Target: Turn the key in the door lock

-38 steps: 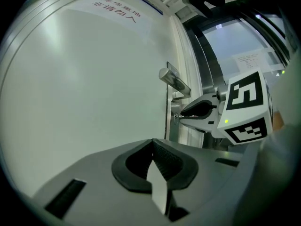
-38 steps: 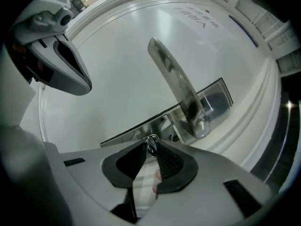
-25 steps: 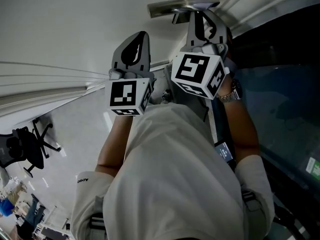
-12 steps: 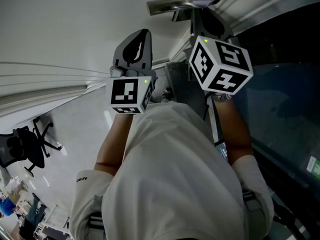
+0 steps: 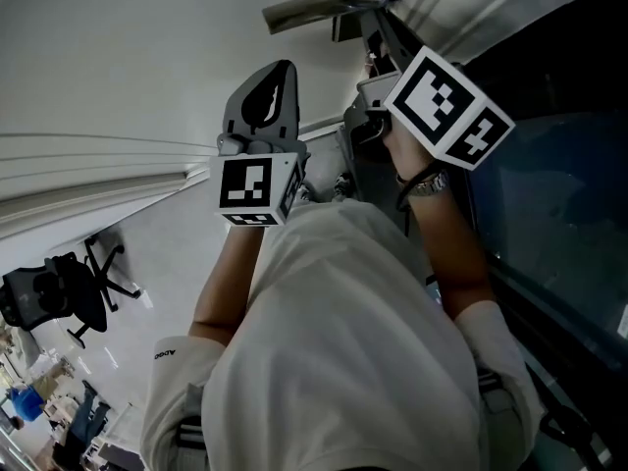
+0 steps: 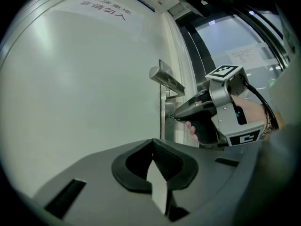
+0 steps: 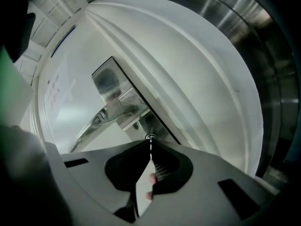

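Metal key [image 7: 150, 142], hidden in head view, sits pinched in right gripper [image 7: 150, 147]; left gripper [image 6: 153, 145] closed, empty.

Your key [image 7: 150, 148]: thin metal sliver, edge-on, tip in round lock cylinder [image 7: 151, 137] on steel plate [image 7: 109, 81] under lever handle [image 7: 96, 120]; rotation hard to read.

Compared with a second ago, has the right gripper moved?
Yes. The right gripper rolled at the lock: its marker cube swung rightward, from below the door handle toward the dark glass.
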The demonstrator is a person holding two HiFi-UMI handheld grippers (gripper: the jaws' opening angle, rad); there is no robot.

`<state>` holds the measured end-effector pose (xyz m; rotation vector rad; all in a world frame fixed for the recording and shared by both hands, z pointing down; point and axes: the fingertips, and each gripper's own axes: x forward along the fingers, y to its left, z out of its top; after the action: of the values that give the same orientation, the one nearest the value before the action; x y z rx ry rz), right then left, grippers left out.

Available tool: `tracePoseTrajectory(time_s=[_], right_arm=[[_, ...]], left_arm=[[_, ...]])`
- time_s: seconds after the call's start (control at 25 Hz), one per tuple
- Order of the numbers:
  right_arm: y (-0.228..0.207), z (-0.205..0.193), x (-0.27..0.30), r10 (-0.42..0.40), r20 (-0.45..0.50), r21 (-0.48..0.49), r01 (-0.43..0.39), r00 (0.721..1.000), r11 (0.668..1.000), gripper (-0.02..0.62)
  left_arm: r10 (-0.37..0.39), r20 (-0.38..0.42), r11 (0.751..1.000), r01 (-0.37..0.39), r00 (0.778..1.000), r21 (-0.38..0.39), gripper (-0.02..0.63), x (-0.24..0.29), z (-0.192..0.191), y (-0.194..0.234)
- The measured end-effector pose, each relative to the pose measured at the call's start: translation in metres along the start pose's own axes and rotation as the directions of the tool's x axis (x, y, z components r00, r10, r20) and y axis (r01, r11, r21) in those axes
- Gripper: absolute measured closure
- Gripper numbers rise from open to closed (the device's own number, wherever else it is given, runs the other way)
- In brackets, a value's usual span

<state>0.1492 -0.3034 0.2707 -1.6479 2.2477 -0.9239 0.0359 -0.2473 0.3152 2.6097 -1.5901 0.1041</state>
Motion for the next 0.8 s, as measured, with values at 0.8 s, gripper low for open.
tracePoseTrajectory(time_s=[0.8], right_arm=[[-0.007, -0.002, -0.002, 0.137, 0.074, 0.592, -0.154, 0.988, 0.791, 0.574]], left_arm=[[0.015, 0.013, 0.999, -0.016, 1.0, 0.049, 0.597, 0.003, 0.011, -0.01]])
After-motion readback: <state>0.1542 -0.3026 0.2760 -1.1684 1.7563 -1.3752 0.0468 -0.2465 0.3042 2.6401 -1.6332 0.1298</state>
